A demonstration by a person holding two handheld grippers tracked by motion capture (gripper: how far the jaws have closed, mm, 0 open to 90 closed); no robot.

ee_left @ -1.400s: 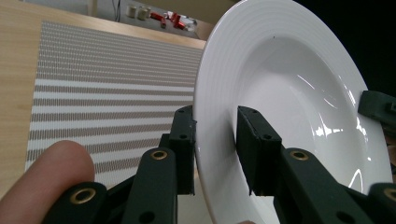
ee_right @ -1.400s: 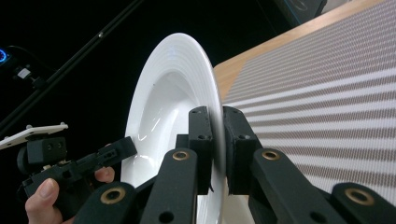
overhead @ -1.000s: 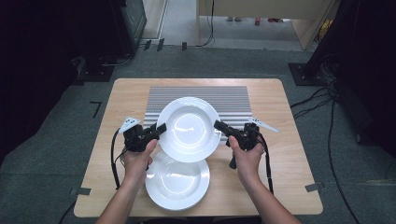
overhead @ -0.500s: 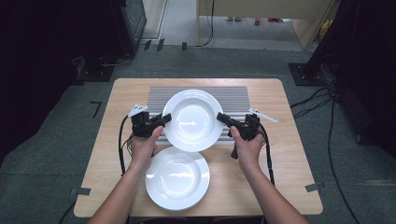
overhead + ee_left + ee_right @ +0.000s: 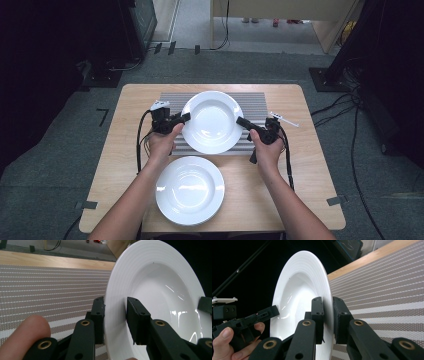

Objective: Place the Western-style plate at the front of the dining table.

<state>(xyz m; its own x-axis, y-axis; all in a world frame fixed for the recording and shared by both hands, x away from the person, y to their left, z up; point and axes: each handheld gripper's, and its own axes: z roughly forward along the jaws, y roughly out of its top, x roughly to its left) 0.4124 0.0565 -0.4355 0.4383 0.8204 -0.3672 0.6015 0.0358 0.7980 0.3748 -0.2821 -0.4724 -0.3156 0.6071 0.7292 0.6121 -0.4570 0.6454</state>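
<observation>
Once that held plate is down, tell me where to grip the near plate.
Grip the near plate by its wide flat rim, at the left and right edges, one gripper from each side. It lies flat, so one jaw must slip underneath, as on the held plate.

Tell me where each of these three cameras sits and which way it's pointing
High view: above the person's side of the table, looking forward and down; both forearms and hands enter from the bottom.
Left gripper view: rides the left gripper, looking along its jaws at the held plate and striped mat; a fingertip shows.
Right gripper view: rides the right gripper, looking across the held plate toward the left gripper and hand.
Shared: all three show the held plate, pinched at opposite rims.
</observation>
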